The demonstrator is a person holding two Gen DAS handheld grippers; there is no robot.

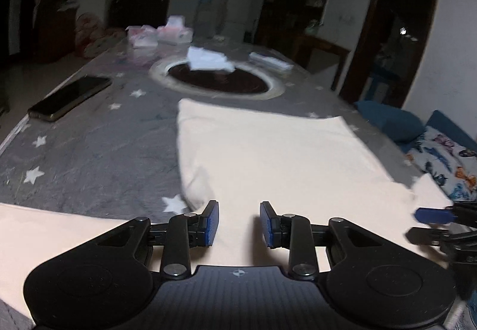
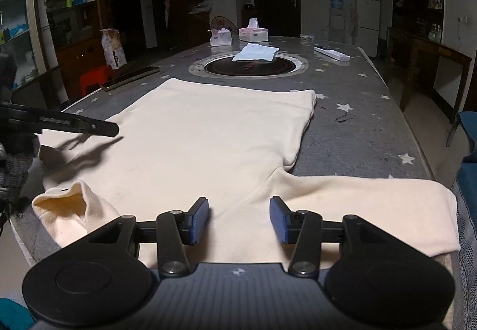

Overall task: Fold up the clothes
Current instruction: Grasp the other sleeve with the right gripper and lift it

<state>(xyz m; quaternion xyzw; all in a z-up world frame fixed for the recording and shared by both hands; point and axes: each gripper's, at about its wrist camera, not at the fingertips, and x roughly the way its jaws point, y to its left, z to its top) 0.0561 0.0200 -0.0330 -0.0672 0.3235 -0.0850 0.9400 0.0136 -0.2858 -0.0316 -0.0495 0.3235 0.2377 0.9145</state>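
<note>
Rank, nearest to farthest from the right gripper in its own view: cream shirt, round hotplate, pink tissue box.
1. Cream shirt, directly under the right gripper.
2. Round hotplate, mid-table ahead.
3. Pink tissue box, far end.

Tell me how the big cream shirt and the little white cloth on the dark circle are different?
The cream shirt is much bigger and lies spread flat on the near part of the star-patterned table cover. The white cloth is small, crumpled, and sits farther back, partly over the dark round inset. The shirt looks warm cream; the cloth looks cooler white. Both lie loose, with neither gripper holding them.
</note>
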